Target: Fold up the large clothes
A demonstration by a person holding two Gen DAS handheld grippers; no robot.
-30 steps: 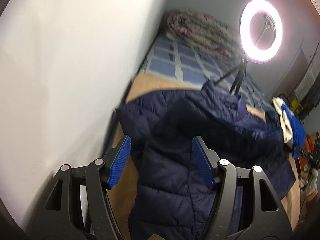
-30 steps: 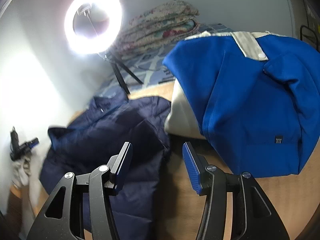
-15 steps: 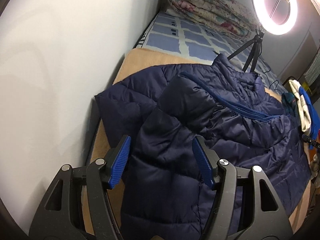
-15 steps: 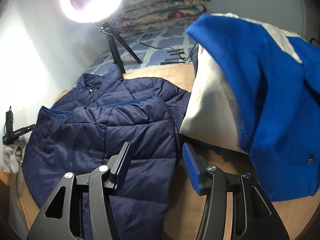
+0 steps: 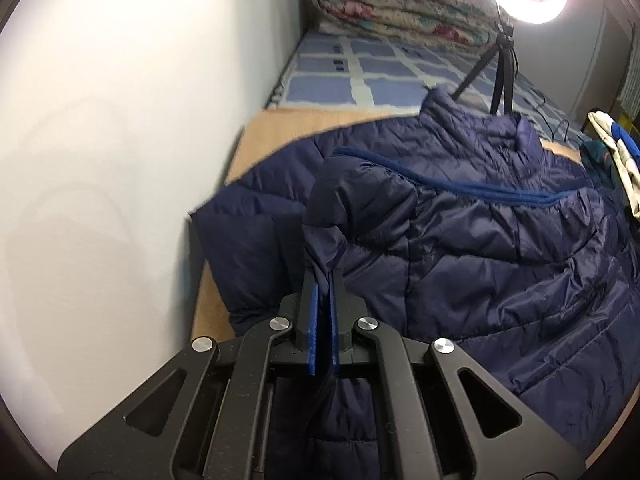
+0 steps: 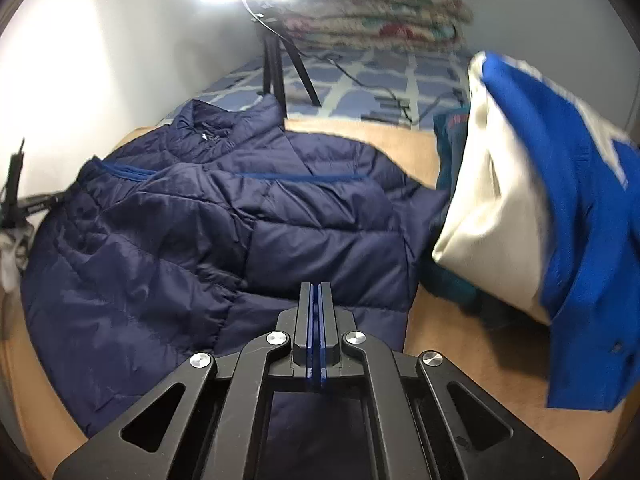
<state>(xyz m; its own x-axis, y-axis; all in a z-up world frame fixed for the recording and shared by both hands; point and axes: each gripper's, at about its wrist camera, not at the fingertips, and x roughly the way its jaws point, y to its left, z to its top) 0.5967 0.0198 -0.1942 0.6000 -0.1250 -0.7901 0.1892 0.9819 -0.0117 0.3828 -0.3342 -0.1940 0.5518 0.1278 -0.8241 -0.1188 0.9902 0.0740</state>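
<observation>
A navy quilted puffer jacket [image 5: 460, 240] lies spread on the tan bed surface [image 5: 272, 128], collar toward the far end. It also shows in the right wrist view [image 6: 200, 232]. My left gripper [image 5: 323, 280] is shut on a fold of the jacket's near left part, and the fabric rises in a ridge from between the pads. My right gripper [image 6: 319, 292] is shut on the jacket's near edge on its right side, flat against the fabric.
A white wall [image 5: 100, 160] runs close along the left. A blue and white garment pile [image 6: 540, 208] lies right of the jacket. A ring light on a tripod [image 5: 502, 60] stands on the blue checked sheet [image 5: 360, 68], with a rolled quilt [image 5: 400, 8] behind.
Both grippers were open above the jacket and have now come down and shut on it. The left one has pinched up a fold of fabric.
</observation>
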